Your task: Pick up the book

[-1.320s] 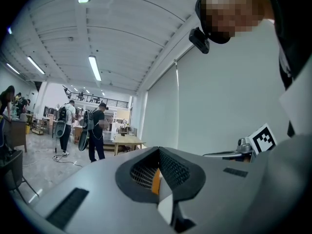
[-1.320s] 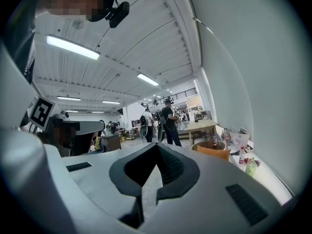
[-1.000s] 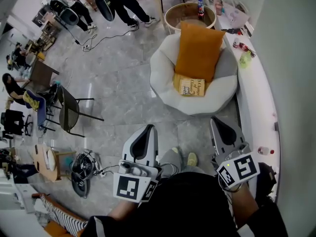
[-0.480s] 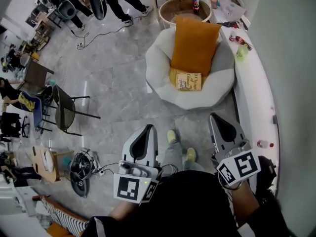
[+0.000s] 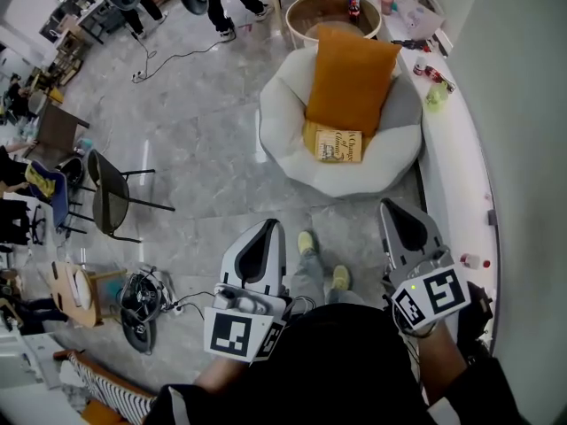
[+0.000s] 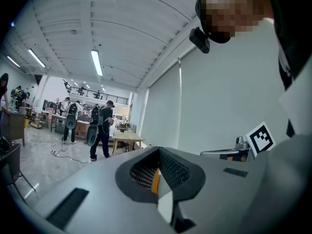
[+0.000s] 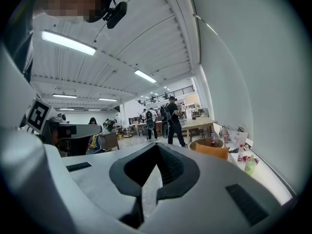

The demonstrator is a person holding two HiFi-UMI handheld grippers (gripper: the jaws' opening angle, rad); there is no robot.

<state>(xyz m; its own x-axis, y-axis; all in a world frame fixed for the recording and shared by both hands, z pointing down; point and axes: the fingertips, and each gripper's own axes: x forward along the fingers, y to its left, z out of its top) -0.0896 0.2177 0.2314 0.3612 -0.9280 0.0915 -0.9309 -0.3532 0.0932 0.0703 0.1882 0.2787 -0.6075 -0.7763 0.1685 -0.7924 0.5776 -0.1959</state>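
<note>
Head view, book (image 5: 339, 145): is lying flat, cover up, on the white beanbag seat (image 5: 288, 140), touching the lower edge of the orange cushion (image 5: 350, 73)
Head view, long axis: is running across the picture, left to right, tipping slightly down at the right
Head view, writing: dark print is showing on the yellow cover, too small to read
Head view, grippers: left gripper (image 5: 266, 233) and right gripper (image 5: 394, 212) are hanging over the grey floor (image 5: 204, 149), well apart from the book, both pointing toward the seat
Left gripper view, claw: jaws are sitting together, nothing between them
Right gripper view, claw: jaws are pressing together, empty
</note>
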